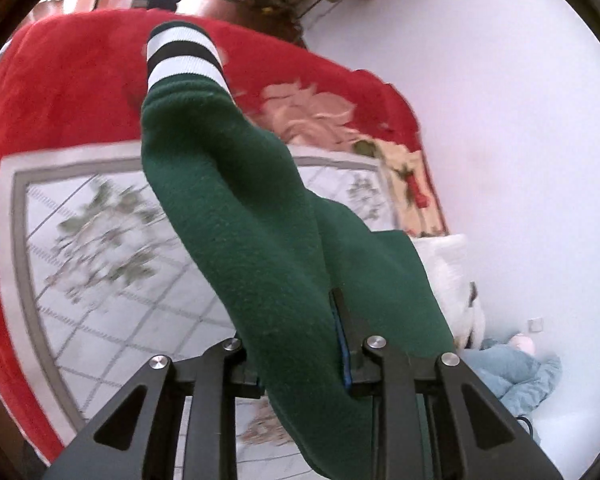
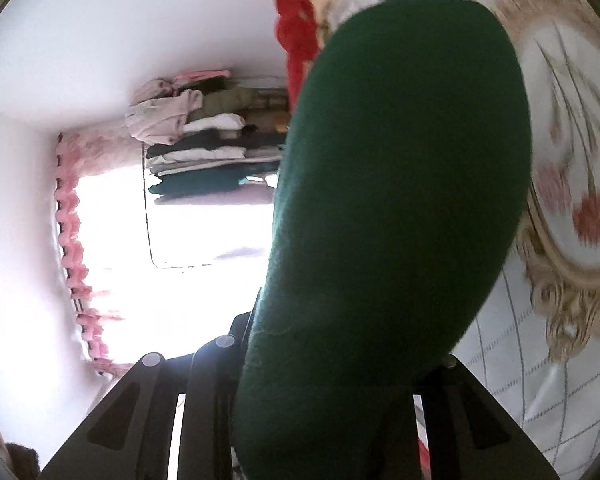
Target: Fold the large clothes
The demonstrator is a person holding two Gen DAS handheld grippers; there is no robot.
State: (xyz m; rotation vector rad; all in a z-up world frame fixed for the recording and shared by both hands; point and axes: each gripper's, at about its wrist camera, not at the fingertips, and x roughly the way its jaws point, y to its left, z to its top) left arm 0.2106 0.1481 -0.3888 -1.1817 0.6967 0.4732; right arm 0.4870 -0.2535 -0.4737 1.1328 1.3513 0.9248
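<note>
Both grippers clamped on the green garment (image 1: 260, 216), left (image 1: 300, 364) pinching the body with the striped cuff (image 1: 184, 60) dangling over the bed (image 1: 100, 240), right (image 2: 332, 364) buried in cloth, lifted clear, no fold visible yet, most folding seemingly ahead.

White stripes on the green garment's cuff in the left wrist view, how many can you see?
2. One white stripe sits near the cuff's far end, the other white stripe lies next to the green garment, a black band between them. More may be hidden round the back.
</note>
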